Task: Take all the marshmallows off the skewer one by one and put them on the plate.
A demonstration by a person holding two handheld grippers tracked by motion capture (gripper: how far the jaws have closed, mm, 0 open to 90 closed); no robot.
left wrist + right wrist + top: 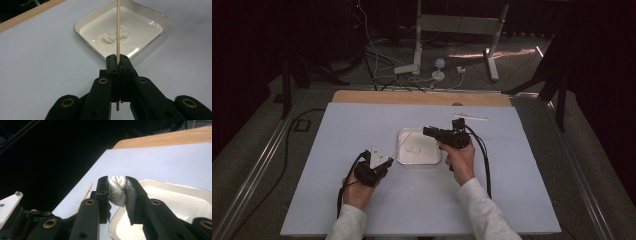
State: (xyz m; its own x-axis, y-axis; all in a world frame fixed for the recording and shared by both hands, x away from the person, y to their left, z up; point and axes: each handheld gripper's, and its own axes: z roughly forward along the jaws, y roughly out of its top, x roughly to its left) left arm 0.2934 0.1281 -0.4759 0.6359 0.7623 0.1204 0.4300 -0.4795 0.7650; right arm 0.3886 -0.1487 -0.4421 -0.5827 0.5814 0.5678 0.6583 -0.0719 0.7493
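Your left gripper (117, 62): jaws closed tight on wooden skewer (117, 30), pointing over white tray (160, 18). Your right gripper (117, 185): jaws pinching white marshmallow (117, 190) above tray edge.

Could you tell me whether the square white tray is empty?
Not empty: white lumpy pieces lie in the square white tray, behind the wooden skewer.

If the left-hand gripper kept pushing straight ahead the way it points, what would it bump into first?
Probably the white tray: the left gripper, clamped on a wooden skewer, aims at its near rim, with the white lumps beyond. The skewer's tip would likely arrive first; depth is unclear.
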